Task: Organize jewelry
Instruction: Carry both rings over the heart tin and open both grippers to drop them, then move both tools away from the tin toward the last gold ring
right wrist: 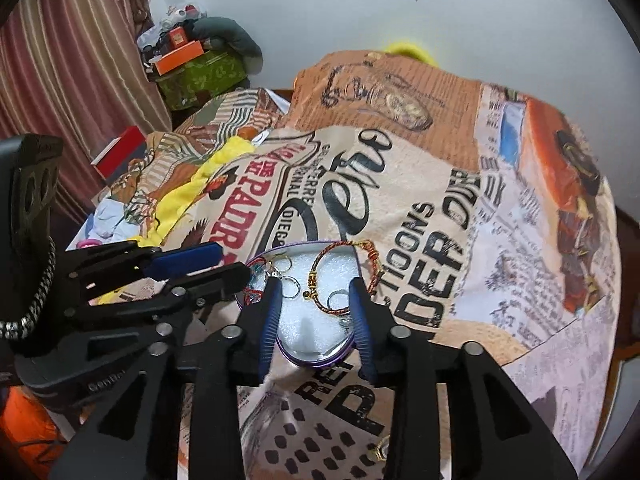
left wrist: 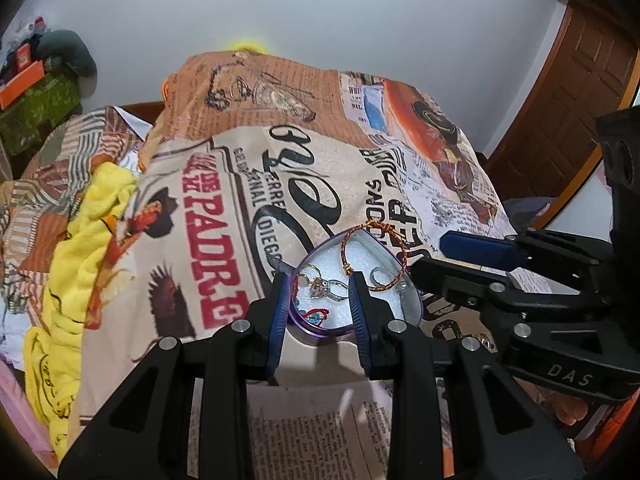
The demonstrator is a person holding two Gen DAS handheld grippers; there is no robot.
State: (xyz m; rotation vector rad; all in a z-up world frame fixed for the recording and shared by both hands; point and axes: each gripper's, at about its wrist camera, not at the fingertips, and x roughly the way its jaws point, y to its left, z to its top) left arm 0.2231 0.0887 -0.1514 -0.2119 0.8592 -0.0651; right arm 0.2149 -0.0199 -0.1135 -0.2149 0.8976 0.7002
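Observation:
A purple heart-shaped tin with white foam inside lies on the printed bedspread. In it are a red-gold cord bracelet, silver rings and a red-and-turquoise piece. My left gripper is open, with its fingers straddling the tin's near side; it also shows in the right wrist view. My right gripper is open just above the tin, with nothing between its fingers; it shows in the left wrist view at the tin's right.
A yellow cloth and piled clothes lie at the left. A small gold item rests on the bedspread near the front. Boxes are stacked by the curtain. A wooden door is at the right.

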